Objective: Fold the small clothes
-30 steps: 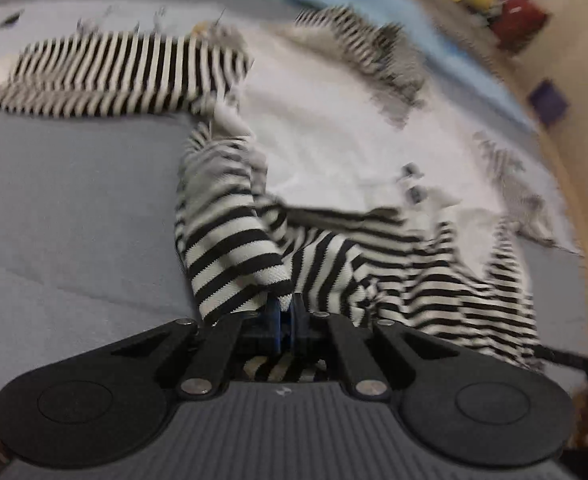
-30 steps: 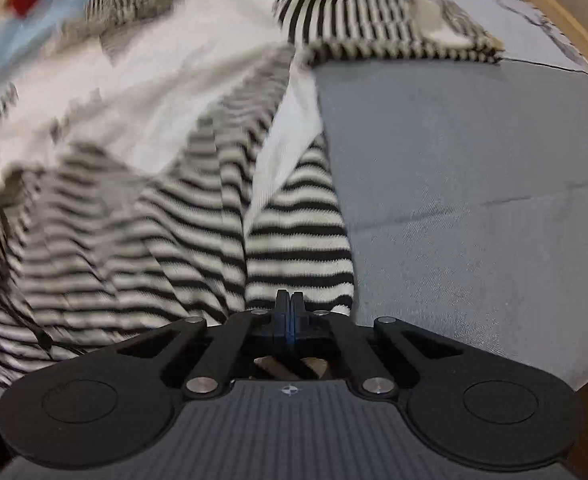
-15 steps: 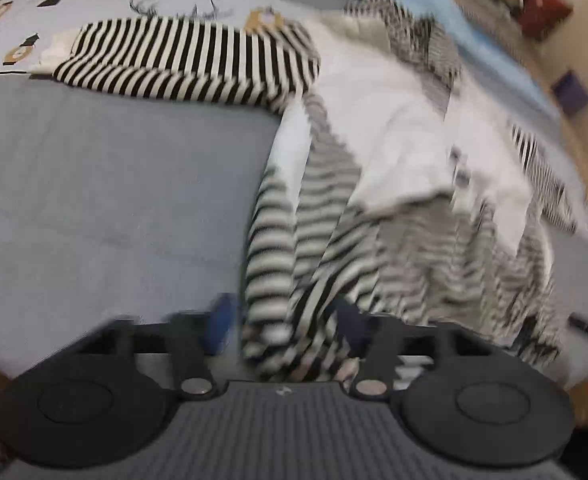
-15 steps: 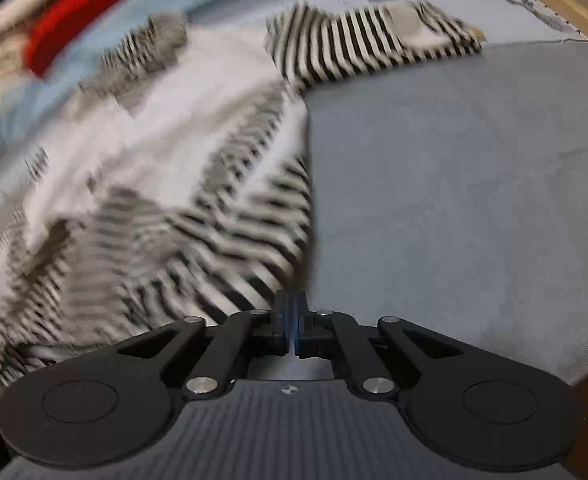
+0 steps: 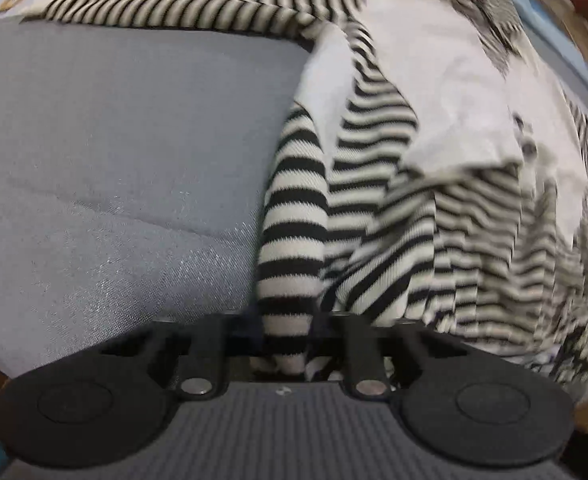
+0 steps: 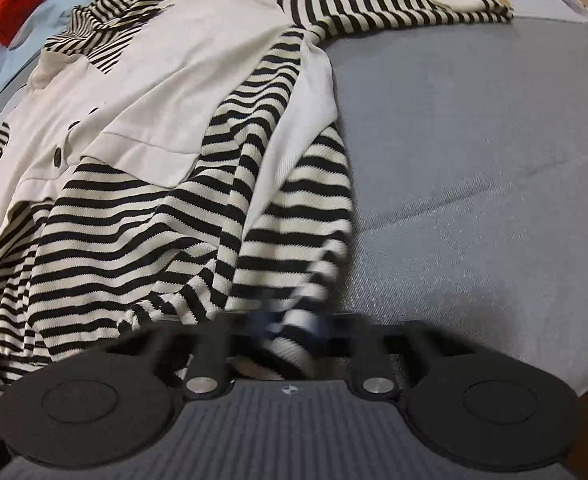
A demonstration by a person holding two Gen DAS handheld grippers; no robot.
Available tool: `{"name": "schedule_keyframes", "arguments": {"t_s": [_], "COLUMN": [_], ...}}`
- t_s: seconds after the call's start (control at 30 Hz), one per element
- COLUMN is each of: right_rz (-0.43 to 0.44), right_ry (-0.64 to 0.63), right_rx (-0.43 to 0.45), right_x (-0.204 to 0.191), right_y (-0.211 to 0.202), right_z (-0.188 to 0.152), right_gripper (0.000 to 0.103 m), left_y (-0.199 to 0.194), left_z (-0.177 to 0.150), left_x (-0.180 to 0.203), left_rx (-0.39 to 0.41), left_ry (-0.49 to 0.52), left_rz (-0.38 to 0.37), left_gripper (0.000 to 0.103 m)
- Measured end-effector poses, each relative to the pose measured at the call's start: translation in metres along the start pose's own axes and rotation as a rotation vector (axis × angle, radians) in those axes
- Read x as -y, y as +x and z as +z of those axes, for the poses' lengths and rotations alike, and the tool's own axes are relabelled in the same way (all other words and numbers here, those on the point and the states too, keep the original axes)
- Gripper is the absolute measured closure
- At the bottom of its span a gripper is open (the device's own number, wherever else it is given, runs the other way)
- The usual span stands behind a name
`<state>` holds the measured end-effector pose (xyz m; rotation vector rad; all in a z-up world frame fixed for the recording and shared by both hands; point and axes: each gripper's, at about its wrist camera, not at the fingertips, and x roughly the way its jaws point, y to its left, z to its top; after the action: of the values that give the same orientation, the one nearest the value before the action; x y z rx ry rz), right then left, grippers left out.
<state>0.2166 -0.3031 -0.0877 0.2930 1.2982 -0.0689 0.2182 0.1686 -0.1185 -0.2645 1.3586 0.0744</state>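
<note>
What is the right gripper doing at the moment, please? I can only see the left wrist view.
Observer: The right gripper has just been closing its jaws, and they are now shut on the bottom hem of the striped top.
Operator: Thank you. Where does the sleeve on that side lie?
Observer: That sleeve lies stretched out sideways on the grey cover, far from the gripper and not yet folded in.
</note>
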Motion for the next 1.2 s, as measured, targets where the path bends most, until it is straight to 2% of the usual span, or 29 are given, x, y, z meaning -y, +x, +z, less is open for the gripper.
{"name": "schedule_keyframes", "arguments": {"t_s": [0.07, 0.17, 0.27, 0.33, 0.43, 0.53, 0.6, 0.67, 0.73, 0.8, 0.87, 0.93, 0.97, 1.0, 1.03, 1.07, 1.1, 1.13, 1.17, 1.2], "right_rz": [0.013, 0.024, 0.062, 0.085, 0.102, 0.083, 0.082, 0.067, 0.087, 0.110, 0.121, 0.075, 0.027, -0.015, -0.034, -0.034, -0.022, -0.011, 0.003, 0.013], "right_ry": [0.012, 0.039, 0.059, 0.053, 0.000, -0.054, -0.068, -0.066, -0.065, -0.076, -0.097, -0.152, -0.189, -0.214, -0.216, -0.199, -0.168, -0.146, -0.123, -0.095], "right_rx": [0.016, 0.058, 0.093, 0.105, 0.060, -0.004, -0.027, 0.021, 0.109, 0.175, 0.163, 0.086, 0.023, -0.035, -0.065, -0.062, -0.018, 0.033, 0.102, 0.187], "right_x": [0.005, 0.023, 0.041, 0.048, 0.049, 0.045, 0.041, 0.038, 0.034, 0.028, 0.021, 0.013, 0.010, 0.009, 0.011, 0.013, 0.016, 0.018, 0.023, 0.029], "right_y": [-0.006, -0.019, -0.038, -0.046, -0.048, -0.041, -0.038, -0.045, -0.056, -0.060, -0.051, -0.031, -0.018, -0.006, -0.001, 0.000, -0.006, -0.014, -0.024, -0.037], "right_z": [-0.002, -0.003, 0.000, 0.000, -0.005, -0.008, -0.008, -0.004, 0.004, 0.011, 0.015, 0.015, 0.013, 0.009, 0.009, 0.013, 0.020, 0.027, 0.036, 0.045], "right_gripper": [0.101, 0.101, 0.102, 0.102, 0.102, 0.101, 0.100, 0.095, 0.095, 0.086, 0.080, 0.080, 0.080, 0.080, 0.080, 0.080, 0.080, 0.080, 0.080, 0.080], "left_y": [-0.007, -0.026, -0.038, -0.039, -0.038, -0.034, -0.043, -0.059, -0.070, -0.072, -0.065, -0.056, -0.050, -0.035, -0.015, 0.004, 0.016, 0.015, 0.006, -0.006], "left_z": [-0.004, -0.011, -0.023, -0.031, -0.038, -0.041, -0.038, -0.033, -0.026, -0.023, -0.020, -0.021, -0.024, -0.024, -0.026, -0.029, -0.031, -0.029, -0.025, -0.020], "left_x": [0.003, 0.006, 0.011, 0.011, 0.012, 0.014, 0.016, 0.019, 0.024, 0.031, 0.047, 0.061, 0.064, 0.066, 0.066, 0.070, 0.075, 0.081, 0.085, 0.089], "left_rx": [0.028, 0.085, 0.102, 0.063, 0.004, -0.038, 0.012, 0.121, 0.202, 0.242, 0.267, 0.282, 0.259, 0.187, 0.088, -0.005, -0.040, -0.015, 0.042, 0.114], "left_ry": [0.043, 0.080, 0.148, 0.189, 0.263, 0.307, 0.314, 0.294, 0.282, 0.282, 0.317, 0.352, 0.360, 0.368, 0.377, 0.401, 0.447, 0.471, 0.475, 0.462], "left_rz": [0.011, -0.045, -0.033, -0.003, 0.024, 0.057, 0.058, 0.056, 0.031, -0.005, 0.000, -0.029, -0.050, -0.055, -0.033, 0.024, 0.114, 0.145, 0.142, 0.101], "left_gripper": [0.096, 0.097, 0.097, 0.097, 0.096, 0.083, 0.074, 0.054, 0.054, 0.054, 0.054, 0.054, 0.050, 0.044, 0.035, 0.037, 0.038, 0.037, 0.037, 0.037]}}
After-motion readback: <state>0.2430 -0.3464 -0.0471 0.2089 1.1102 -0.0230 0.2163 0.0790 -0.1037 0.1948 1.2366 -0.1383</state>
